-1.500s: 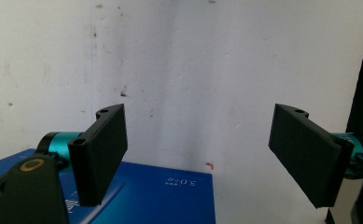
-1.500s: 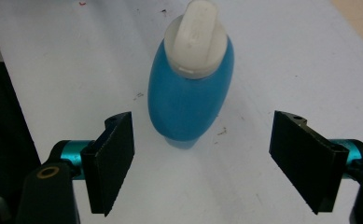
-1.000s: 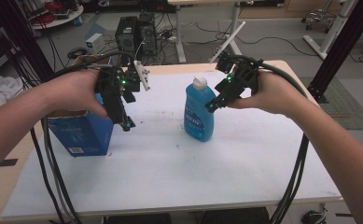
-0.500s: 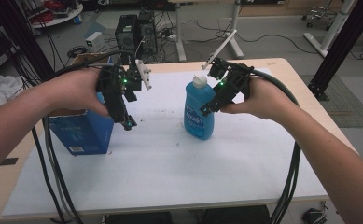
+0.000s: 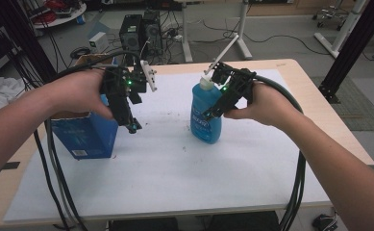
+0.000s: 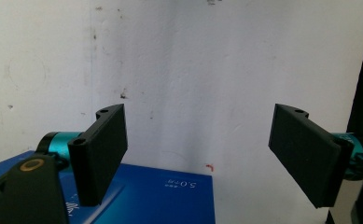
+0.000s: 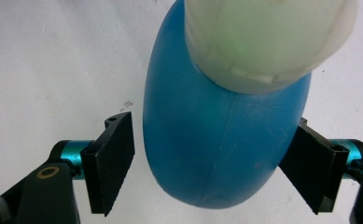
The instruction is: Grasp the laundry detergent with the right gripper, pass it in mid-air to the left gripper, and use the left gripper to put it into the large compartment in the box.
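A blue bottle [image 5: 205, 120] with a white cap [image 5: 204, 83] stands upright in the middle of the white table cover [image 5: 175, 168]. My right gripper [image 5: 212, 111] comes down over it from the right. In the right gripper view the bottle [image 7: 216, 140] sits between the jaws of my right gripper [image 7: 214, 163]. A narrow gap shows at the left pad [image 7: 116, 158], and the bottle's edge covers part of the right pad [image 7: 314, 168]. My left gripper [image 5: 130, 126] hangs open and empty over the cover beside a blue box [image 5: 86, 137]. In the left gripper view my left gripper [image 6: 202, 149] has the box [image 6: 160, 196] at its lower edge.
The blue box stands at the table's left side with its top flaps open. Black cables [image 5: 55, 178] trail off the front edge on both sides. Beyond the far edge are a computer tower [image 5: 139, 29] and table legs on the floor.
My right gripper has moved left and down from beside the bottle, so its jaws now straddle the bottle's body. My left gripper has stayed in place.
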